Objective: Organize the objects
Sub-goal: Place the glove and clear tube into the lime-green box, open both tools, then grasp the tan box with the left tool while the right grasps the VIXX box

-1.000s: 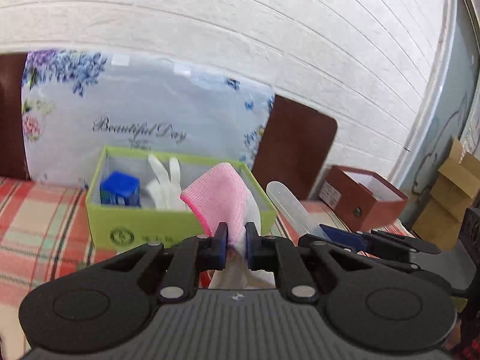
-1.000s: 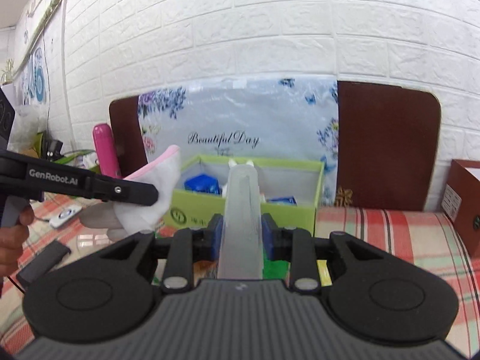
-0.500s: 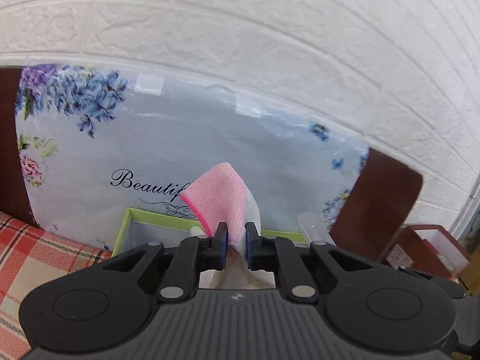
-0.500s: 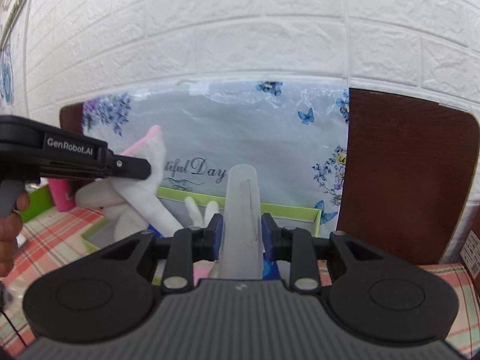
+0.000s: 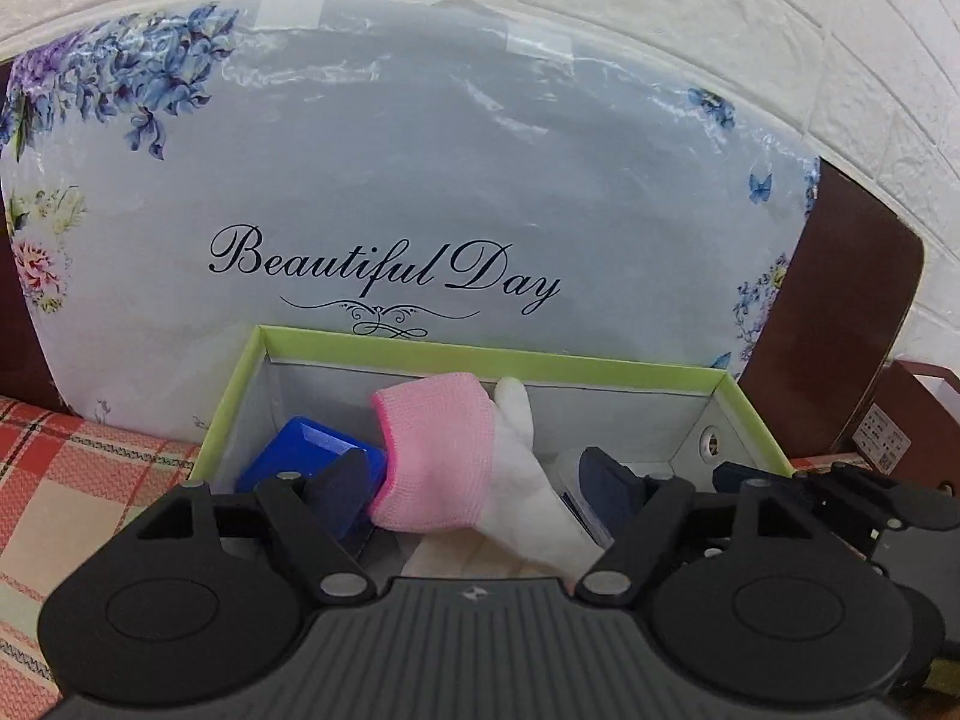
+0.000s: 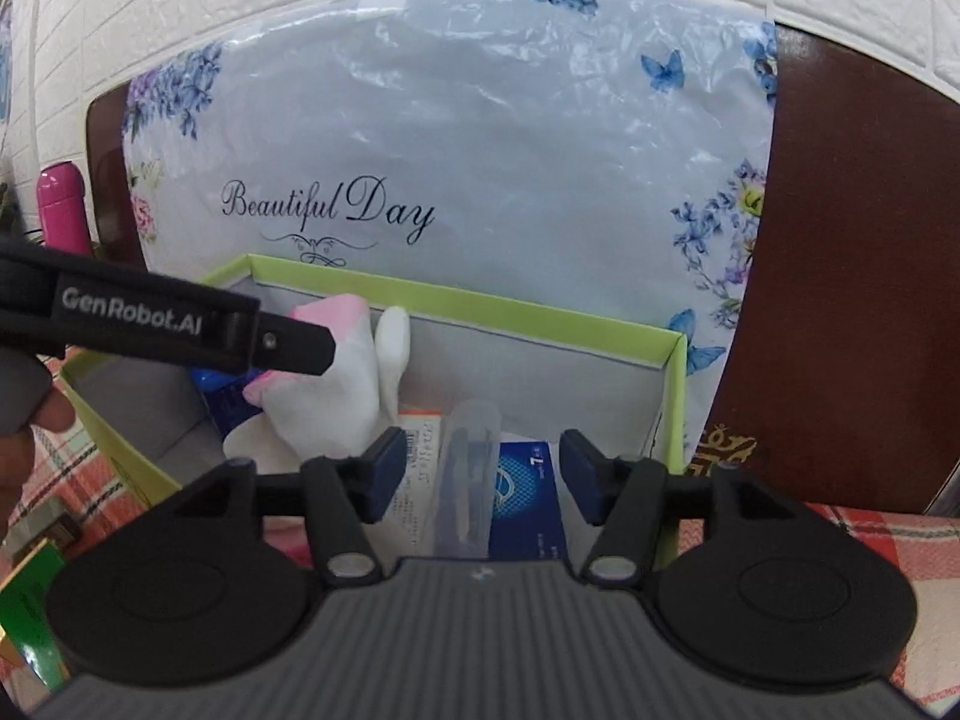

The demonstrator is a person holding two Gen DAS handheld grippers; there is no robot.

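The green box (image 5: pixel 492 360) lies right under both grippers. My left gripper (image 5: pixel 474 492) hangs over the box's left half. Its jaws are opening, and the white glove with a pink cuff (image 5: pixel 438 456) lies loose between them, inside the box. A blue case (image 5: pixel 300 456) sits by the box's left wall. Over the box's (image 6: pixel 528 312) right half is my right gripper (image 6: pixel 483 471), jaws opening too. The clear plastic tube (image 6: pixel 468 480) rests between its pads, untouched, on a blue packet (image 6: pixel 528 498). From the right wrist, my left gripper (image 6: pixel 180 324) crosses in front of the glove (image 6: pixel 336 384).
A flowered "Beautiful Day" panel (image 5: pixel 480 192) in plastic leans on the white brick wall behind the box, with a brown board (image 6: pixel 852 240) beside it. A pink bottle (image 6: pixel 60 204) stands far left. The red checked cloth (image 5: pixel 72 480) covers the table. A hand (image 6: pixel 24 438) holds the left gripper.
Both grippers moved forward and down over the green box. Each went from shut to open: the left let go of the glove, the right let go of the clear tube.
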